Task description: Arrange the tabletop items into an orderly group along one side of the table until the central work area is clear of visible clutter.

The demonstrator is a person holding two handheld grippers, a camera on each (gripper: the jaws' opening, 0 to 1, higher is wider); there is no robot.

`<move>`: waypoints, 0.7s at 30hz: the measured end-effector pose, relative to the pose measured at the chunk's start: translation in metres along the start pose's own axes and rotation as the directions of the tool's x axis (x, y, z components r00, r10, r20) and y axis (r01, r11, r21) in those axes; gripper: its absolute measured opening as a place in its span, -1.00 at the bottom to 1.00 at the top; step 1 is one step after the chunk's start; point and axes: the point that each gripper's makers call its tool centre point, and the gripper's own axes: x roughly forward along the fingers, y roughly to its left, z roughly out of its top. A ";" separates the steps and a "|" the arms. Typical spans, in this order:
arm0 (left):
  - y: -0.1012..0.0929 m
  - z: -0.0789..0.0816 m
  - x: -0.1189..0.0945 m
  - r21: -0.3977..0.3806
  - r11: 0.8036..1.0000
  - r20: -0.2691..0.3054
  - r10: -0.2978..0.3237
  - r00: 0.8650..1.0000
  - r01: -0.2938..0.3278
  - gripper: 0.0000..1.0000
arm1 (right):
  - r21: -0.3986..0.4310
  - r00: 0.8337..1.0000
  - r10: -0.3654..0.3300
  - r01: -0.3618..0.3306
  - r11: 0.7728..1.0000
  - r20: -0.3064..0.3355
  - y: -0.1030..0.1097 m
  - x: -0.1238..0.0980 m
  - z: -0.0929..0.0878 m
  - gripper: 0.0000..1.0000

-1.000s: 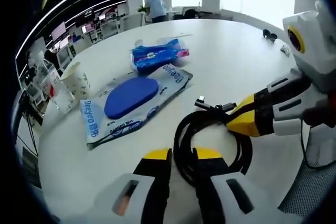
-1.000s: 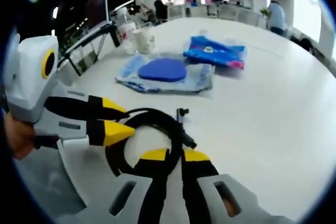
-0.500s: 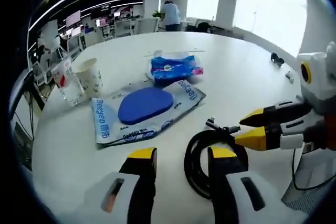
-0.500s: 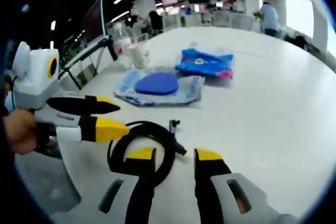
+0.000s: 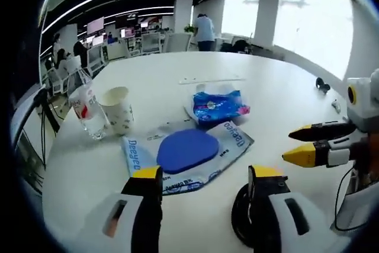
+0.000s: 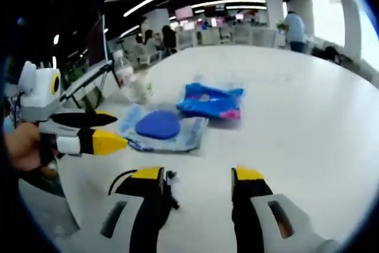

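Stood partway: both left gripper (image 5: 201, 183) and right gripper (image 6: 195, 176) spread and empty, coiled black cable (image 5: 244, 229) left at the near edge, wipes pack (image 5: 189, 153) and blue pouch (image 5: 220, 105) uncollected mid-table.

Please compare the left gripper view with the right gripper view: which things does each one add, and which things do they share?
Left gripper view adds: the right hand-held gripper, open, coming in from the right, and a small dark object near the far table edge.

Right gripper view adds: the left hand-held gripper, open, with a hand holding it.

Both share: the white table, bottle, paper cup, blue pouch, wipes pack and black cable close to the jaws.
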 end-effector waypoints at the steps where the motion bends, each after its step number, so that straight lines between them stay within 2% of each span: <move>1: 0.001 0.001 0.001 -0.002 1.000 0.001 0.002 1.000 -0.002 0.17 | 0.000 1.000 -0.002 0.002 1.000 0.002 -0.002 0.001 0.002 -0.03; 12: 0.005 0.018 0.019 0.002 1.000 0.014 -0.012 1.000 0.012 0.36 | -0.014 1.000 -0.023 0.023 1.000 -0.003 -0.021 0.021 0.021 0.26; 19: 0.002 0.033 0.036 0.012 0.999 0.031 -0.041 0.999 0.040 0.54 | -0.042 0.999 -0.032 0.031 0.999 -0.033 -0.036 0.033 0.028 0.50; 21: 0.003 0.038 0.041 0.027 0.999 0.030 -0.029 0.999 0.028 0.63 | -0.051 0.998 -0.045 0.042 0.998 -0.041 -0.043 0.037 0.031 0.57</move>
